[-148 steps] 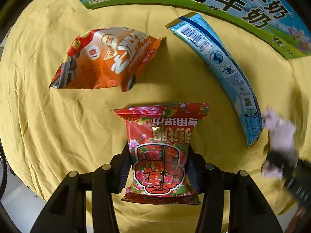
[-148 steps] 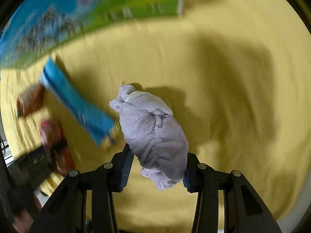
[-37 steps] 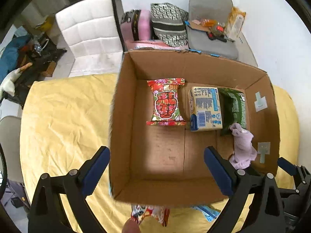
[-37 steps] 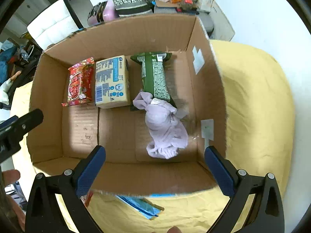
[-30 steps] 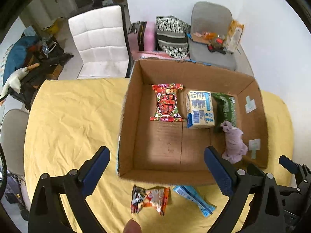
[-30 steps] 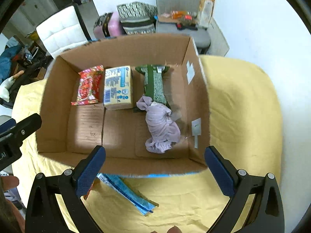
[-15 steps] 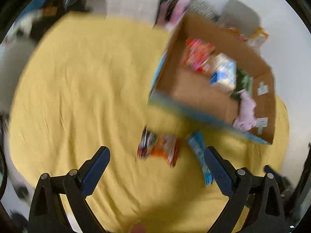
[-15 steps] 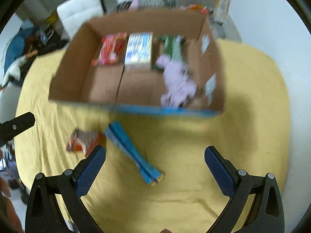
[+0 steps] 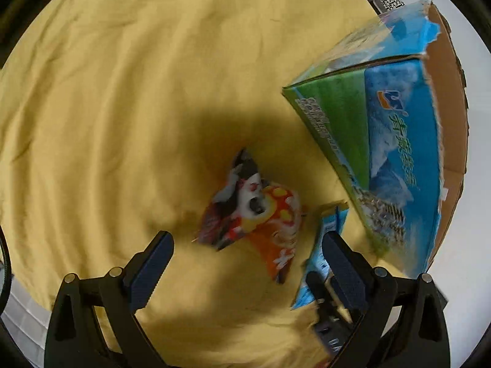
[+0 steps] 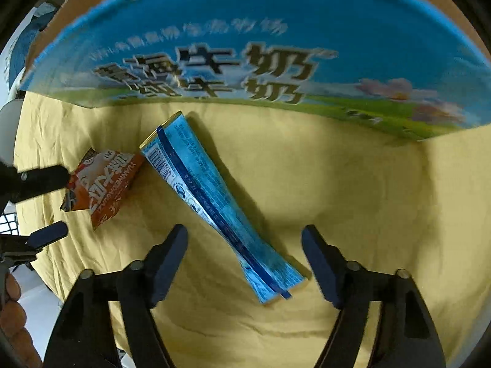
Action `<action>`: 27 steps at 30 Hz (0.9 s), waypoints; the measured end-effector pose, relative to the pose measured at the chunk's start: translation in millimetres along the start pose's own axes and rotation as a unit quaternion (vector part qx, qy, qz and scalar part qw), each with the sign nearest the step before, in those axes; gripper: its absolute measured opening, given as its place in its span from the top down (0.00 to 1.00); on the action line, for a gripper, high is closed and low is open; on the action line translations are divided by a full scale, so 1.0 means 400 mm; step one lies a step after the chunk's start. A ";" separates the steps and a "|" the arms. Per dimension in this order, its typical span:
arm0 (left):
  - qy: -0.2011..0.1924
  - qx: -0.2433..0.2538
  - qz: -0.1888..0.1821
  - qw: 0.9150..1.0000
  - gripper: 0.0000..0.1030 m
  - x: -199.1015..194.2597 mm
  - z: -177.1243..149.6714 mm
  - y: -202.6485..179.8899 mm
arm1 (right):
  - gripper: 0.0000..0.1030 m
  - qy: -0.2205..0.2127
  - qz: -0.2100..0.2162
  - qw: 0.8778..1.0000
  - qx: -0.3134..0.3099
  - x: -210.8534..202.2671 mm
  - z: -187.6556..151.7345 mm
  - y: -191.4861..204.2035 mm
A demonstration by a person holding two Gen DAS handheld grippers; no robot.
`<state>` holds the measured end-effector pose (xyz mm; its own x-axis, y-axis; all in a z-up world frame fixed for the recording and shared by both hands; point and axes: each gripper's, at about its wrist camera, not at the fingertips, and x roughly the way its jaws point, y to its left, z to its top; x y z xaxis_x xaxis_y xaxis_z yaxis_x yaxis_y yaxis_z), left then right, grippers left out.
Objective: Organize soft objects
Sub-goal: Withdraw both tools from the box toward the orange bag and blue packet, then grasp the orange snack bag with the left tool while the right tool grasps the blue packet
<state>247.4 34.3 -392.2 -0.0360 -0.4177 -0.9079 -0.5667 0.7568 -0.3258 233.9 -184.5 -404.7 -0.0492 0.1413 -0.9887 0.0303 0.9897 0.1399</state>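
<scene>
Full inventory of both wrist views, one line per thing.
Orange crinkly snack bag: 1, orange with red and white print, on the yellow cloth between the left tool's fingers, ungripped.
Long flat blue packet: 1, blue and white, on the cloth between the right tool's fingers, right of the snack bag.
Printed cardboard milk carton box: 1, blue and green outside, brown inside, on the cloth behind both packets.
Yellow wrinkled cloth: 1, covers the table.
Left tool: 1, black, open.
Right tool: 1, black, open.
Person's hand: partly visible at left edge of right wrist view.
</scene>
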 end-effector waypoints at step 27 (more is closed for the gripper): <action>-0.039 0.075 0.075 0.994 0.43 0.081 -0.010 -0.092 | 0.78 0.055 -0.032 0.995 0.073 0.042 -0.057 -0.055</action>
<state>263.7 -9.0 -408.7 -0.0438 -0.2583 -0.9651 -0.4306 0.8765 -0.2151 209.5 -203.3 -423.0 -0.1647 0.0874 -0.9825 0.1681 0.9840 0.0594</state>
